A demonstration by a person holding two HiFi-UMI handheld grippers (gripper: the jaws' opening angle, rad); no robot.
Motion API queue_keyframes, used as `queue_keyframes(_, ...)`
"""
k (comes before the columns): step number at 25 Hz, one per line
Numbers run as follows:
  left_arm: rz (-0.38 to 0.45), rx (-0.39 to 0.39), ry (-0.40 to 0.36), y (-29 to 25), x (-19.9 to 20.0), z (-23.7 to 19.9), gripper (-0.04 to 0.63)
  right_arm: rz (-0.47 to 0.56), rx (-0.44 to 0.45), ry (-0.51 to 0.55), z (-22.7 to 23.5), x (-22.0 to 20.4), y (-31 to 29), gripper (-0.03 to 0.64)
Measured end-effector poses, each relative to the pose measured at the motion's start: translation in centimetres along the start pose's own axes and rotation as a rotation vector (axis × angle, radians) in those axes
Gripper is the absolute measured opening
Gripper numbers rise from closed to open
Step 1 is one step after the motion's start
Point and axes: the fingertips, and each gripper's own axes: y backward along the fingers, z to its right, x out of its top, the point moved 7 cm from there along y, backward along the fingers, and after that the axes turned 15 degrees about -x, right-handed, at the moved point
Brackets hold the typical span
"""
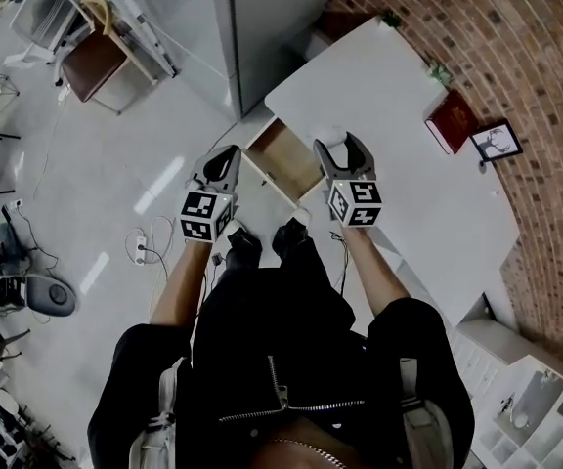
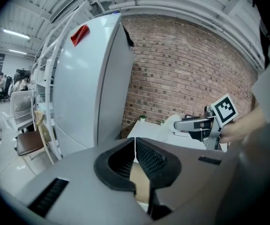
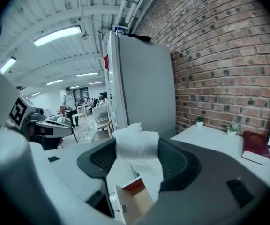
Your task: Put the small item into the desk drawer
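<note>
Black jacket (image 1: 281, 360) on the person fills the lower head view, with both forearms reaching out from it. On the left, the left gripper (image 1: 225, 161) hangs over the pale floor beside the desk; in its own view its jaws (image 2: 135, 146) are pressed together at the tips with nothing between them. Next comes the open wooden drawer (image 1: 283, 159), pulled out from the white desk (image 1: 399, 96), its inside showing brown below the right gripper's jaws (image 3: 130, 203). The right gripper (image 1: 345, 149) sits just right of the drawer, over the desk's front edge. Its jaws pinch the small item, a crumpled white wad (image 3: 136, 144), which stands up between the pads and trails below them. Further right on the desk lie a red book (image 1: 451, 122) and a framed picture (image 1: 497, 142) near the brick wall.
</note>
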Motion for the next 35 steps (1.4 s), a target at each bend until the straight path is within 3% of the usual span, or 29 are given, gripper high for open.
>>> queue_keyframes(10,-0.003,0.118,0.064,5.1,-2.7,-2.3,0.023,-0.035,0.152,0.067,-7.0,-1.1,-2.3,0.279)
queue_keyframes(22,-0.040,0.092,0.062,2.9,-4.9,-2.3,0.023,-0.110,0.193,0.113,-7.9,-5.7,-4.3,0.281)
queue_keyframes(35,-0.069,0.075,0.078,-0.4,-9.8,-2.5,0.023,-0.218,0.189,0.169,-8.1,-15.1,-7.1,0.281)
